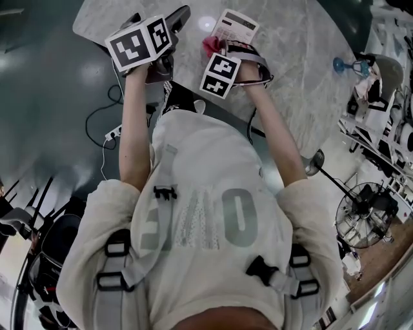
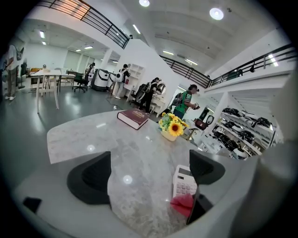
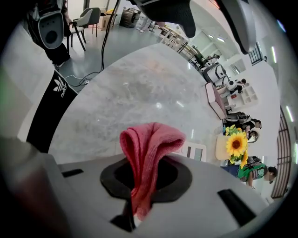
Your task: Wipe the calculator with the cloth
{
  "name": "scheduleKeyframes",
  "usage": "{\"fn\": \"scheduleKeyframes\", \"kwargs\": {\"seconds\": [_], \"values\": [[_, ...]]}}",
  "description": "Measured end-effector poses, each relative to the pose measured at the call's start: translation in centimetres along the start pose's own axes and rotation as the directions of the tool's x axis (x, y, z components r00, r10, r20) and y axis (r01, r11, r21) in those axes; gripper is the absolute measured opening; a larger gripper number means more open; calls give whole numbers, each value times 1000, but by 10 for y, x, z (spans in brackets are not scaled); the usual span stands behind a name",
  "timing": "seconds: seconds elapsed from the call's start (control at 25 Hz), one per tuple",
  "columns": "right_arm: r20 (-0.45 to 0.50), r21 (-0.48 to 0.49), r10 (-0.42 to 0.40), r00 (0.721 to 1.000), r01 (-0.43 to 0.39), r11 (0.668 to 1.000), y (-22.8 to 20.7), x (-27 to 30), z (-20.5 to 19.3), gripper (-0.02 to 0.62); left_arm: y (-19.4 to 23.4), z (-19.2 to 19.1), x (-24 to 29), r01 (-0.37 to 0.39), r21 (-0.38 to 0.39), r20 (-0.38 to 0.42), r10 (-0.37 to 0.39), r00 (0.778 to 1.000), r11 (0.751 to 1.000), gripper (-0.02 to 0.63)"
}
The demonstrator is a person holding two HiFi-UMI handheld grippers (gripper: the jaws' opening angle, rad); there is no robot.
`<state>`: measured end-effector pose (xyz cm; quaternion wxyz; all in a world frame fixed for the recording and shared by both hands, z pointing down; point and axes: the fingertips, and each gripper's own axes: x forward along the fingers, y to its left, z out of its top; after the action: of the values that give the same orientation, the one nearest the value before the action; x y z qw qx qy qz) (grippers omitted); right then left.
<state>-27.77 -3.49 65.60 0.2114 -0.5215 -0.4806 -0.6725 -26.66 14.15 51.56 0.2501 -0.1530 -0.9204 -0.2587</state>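
Observation:
The white calculator (image 1: 235, 27) lies on the marble table (image 1: 290, 58), and its keys also show in the left gripper view (image 2: 184, 182). My right gripper (image 1: 222, 48) is shut on a pink-red cloth (image 1: 211, 45), held just at the calculator's near left corner. In the right gripper view the cloth (image 3: 146, 148) stands folded up out of the shut jaws of my right gripper (image 3: 144, 174), and a strip of the calculator (image 3: 195, 151) shows behind it. My left gripper (image 2: 146, 172) is open and holds nothing; it hovers over bare marble left of the calculator (image 1: 158, 18).
A dark red book (image 2: 132, 117) and a pot of sunflowers (image 2: 172, 126) stand farther back on the table. Cables and a power strip (image 1: 113, 133) lie on the floor to the left. A standing fan (image 1: 364, 216) is at the right. People stand in the background.

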Motion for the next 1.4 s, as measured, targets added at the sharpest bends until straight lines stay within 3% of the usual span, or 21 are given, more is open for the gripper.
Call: {"fn": "scheduleKeyframes", "kwargs": {"seconds": [0.64,0.8,0.96,1.08,1.2,1.28,1.4], "values": [[12,11,22,1000,-22,1000,3,-4,3,55,-12,19,-9,30,25,39,-31,999,999,525],[32,93,-58,998,55,994,-31,-19,-2,55,-30,38,-12,76,64,86,-81,993,995,525],[53,207,-202,978,187,960,-93,-61,-1,55,-57,85,-34,167,139,222,-195,955,976,525],[78,312,-329,941,290,905,-136,-106,-15,55,-93,117,-53,198,233,314,-267,911,952,523],[102,440,-472,876,386,811,-169,-162,-47,55,-146,139,-80,232,328,397,-357,846,916,497],[111,538,-573,812,436,722,-183,-204,-66,55,-176,149,-104,238,396,446,-413,794,887,433],[98,680,-711,697,475,559,-189,-266,-89,55,-209,154,-140,224,497,493,-485,722,838,296]]}}
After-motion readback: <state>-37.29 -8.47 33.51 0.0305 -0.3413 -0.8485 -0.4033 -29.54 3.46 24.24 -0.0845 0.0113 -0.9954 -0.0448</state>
